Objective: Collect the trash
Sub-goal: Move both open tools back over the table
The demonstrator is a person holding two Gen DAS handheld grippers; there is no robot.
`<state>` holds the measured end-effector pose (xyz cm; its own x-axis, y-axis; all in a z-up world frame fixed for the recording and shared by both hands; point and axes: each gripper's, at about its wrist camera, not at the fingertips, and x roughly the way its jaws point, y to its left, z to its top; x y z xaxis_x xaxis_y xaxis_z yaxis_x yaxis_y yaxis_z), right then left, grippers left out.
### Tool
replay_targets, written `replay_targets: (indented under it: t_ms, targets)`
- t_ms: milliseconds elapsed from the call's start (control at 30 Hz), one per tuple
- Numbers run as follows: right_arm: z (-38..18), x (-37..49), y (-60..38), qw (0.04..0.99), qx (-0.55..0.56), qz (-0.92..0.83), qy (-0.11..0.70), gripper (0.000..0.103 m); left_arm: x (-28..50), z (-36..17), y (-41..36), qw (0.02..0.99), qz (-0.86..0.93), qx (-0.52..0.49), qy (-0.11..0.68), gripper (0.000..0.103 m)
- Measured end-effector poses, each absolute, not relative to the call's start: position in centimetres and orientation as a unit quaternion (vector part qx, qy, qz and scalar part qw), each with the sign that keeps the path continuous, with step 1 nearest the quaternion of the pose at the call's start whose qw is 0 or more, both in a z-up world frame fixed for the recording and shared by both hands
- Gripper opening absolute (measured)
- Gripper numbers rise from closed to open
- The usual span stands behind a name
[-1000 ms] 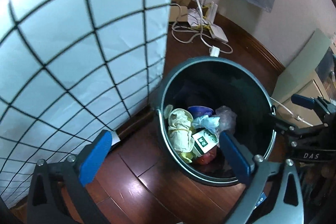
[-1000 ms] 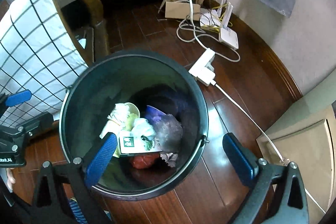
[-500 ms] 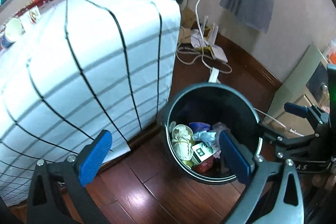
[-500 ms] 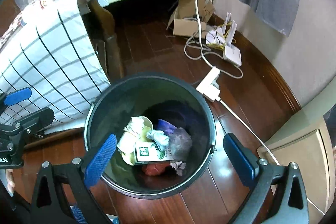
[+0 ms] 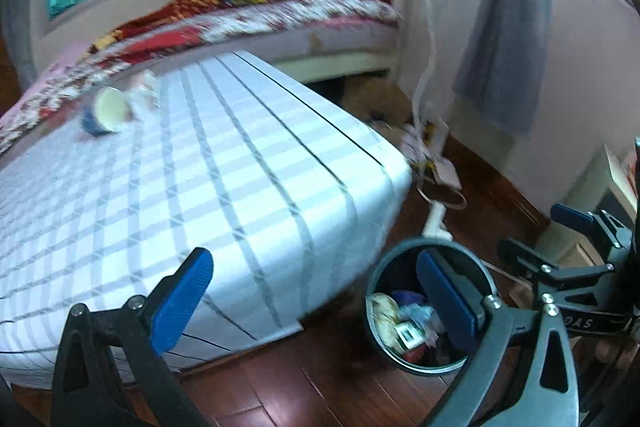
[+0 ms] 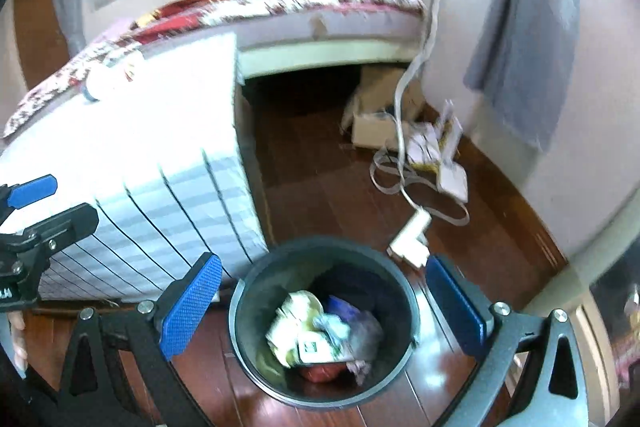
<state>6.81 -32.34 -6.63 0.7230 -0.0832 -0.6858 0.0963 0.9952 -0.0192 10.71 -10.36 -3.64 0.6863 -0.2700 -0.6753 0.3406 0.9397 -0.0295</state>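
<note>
Your left gripper [image 5: 312, 301] and right gripper [image 6: 326, 307] both stood apart and empty above the round dark metal trash bin [image 6: 240, 311], half full. You were between pickups; next likely called for the blue-and-white paper cup [image 5: 105, 111] on the checked tablecloth [image 5: 224, 187] beside the bin.

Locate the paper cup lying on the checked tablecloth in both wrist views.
Left wrist: paper cup, upper left, on the checked tablecloth.
Right wrist: blurred, far left, near the cloth's top edge.
Shared landmark: the trash bin.
</note>
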Motion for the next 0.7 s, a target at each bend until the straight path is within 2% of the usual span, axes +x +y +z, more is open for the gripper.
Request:
replay_targets:
  t_ms: [267, 333, 500, 700]
  targets:
    - [-2.3, 12.6, -26.4, 0.947, -0.021, 0.017, 0.321, 0.103, 16.0, -1.7, -1.9, 0.939, -0.079, 0.030, 0.333, 0.101]
    - [-1.7, 14.8, -24.4, 0.945, -0.033, 0.029, 0.325, 0.103, 17.4, -1.7, 0.2, 0.941, -0.059, 0.019, 0.334, 0.092]
    - [-1.1, 21.2, -19.7, 0.941, -0.040, 0.066, 0.331, 0.103, 23.0, -2.3, 5.4, 0.939, -0.017, -0.020, 0.343, 0.087]
    - [-1.7, 28.1, -14.8, 0.934, -0.068, 0.082, 0.341, 0.103, 30.3, -3.8, 8.4, 0.930, -0.005, -0.050, 0.363, 0.074]
